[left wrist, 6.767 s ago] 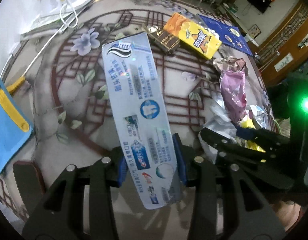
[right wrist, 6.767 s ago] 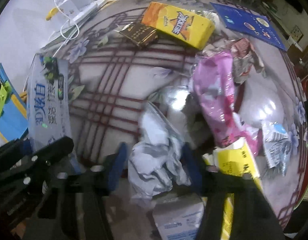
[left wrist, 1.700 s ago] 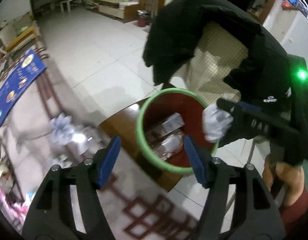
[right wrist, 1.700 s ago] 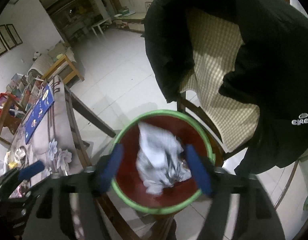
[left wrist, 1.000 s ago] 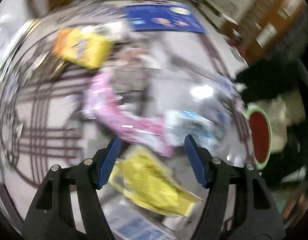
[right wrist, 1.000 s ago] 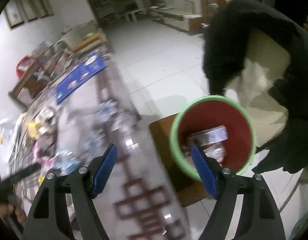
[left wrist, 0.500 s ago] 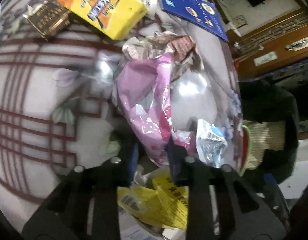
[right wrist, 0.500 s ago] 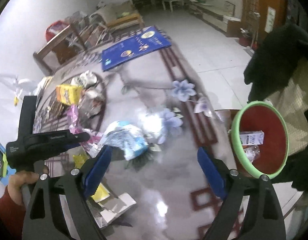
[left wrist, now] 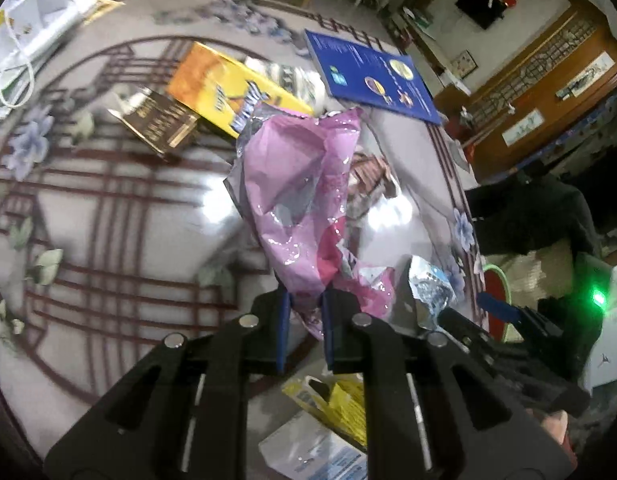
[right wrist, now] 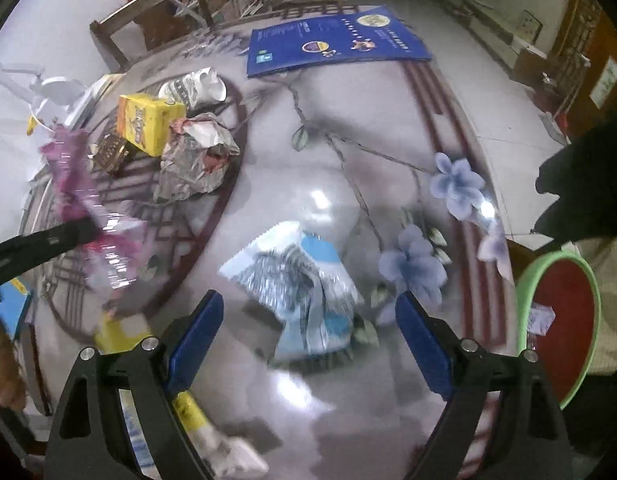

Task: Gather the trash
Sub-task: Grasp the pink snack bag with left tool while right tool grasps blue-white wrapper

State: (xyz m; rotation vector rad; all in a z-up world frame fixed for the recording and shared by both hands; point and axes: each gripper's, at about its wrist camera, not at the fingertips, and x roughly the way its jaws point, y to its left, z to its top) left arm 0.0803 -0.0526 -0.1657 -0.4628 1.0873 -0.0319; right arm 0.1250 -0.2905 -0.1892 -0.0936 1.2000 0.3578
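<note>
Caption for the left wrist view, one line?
Left gripper shut on a pink wrapper, lifted above the littered table.

Wrapper on table (bin right)

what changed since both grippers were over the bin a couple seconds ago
Both swung back over the table. The left gripper closed on the pink wrapper and lifted it. The right gripper, its white wad dropped in the bin, opened wider above the blue-silver wrapper. Yellow box, brown packet and blue booklet stayed put.
</note>
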